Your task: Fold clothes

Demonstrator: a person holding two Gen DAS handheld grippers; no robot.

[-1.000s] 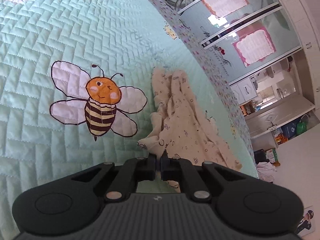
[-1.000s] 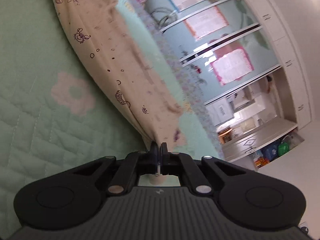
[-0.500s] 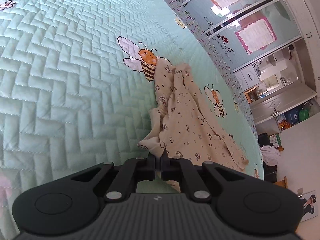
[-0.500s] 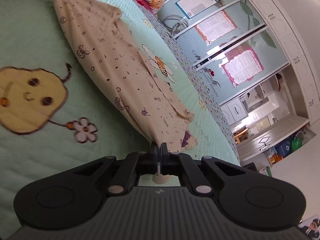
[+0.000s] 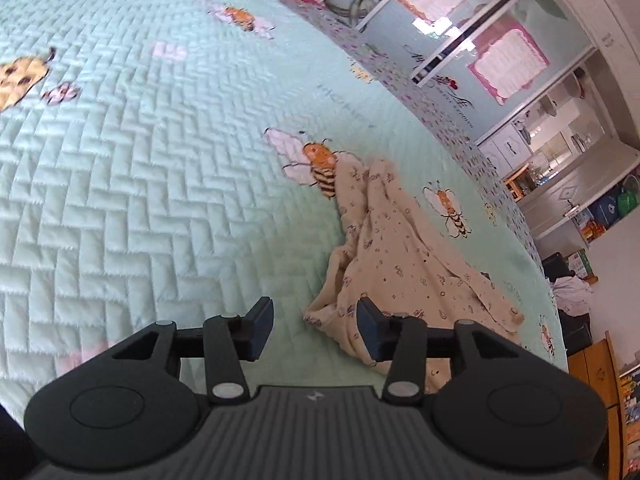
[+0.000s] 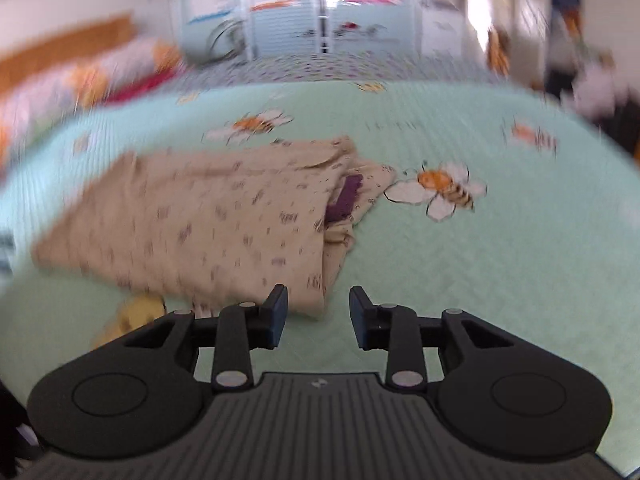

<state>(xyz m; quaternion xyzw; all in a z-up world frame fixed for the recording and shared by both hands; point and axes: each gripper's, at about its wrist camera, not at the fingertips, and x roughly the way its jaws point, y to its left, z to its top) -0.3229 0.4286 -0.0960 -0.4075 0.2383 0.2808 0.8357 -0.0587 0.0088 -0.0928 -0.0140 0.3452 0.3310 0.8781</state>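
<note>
Nearest the left wrist camera, the left gripper has just been opening its jaws; they now stand about half apart with nothing pressed between the pads, though a rumpled corner of the cream printed garment lies on the quilt in the gap and behind the right-hand finger. The garment stretches away from there toward one o'clock as a narrow bunched length, its far end touching a printed bee on the mint quilted bedspread. In the right wrist view the right gripper has likewise just been opening, its jaws a little less wide and holding nothing; the near edge of the cloth sits just beyond its left finger at eleven o'clock. From this side the garment lies doubled over itself, one layer on another, with a dark purple patch showing between layers at about twelve o'clock; the picture is badly smeared, so that may be a label or a lining. Farther off at one o'clock is another bee, and beyond the bed a blurred wall with posters. As a judgement, one fold is laid and both ends released; smoothing the bunched side and at least a further fold seem left.
</note>
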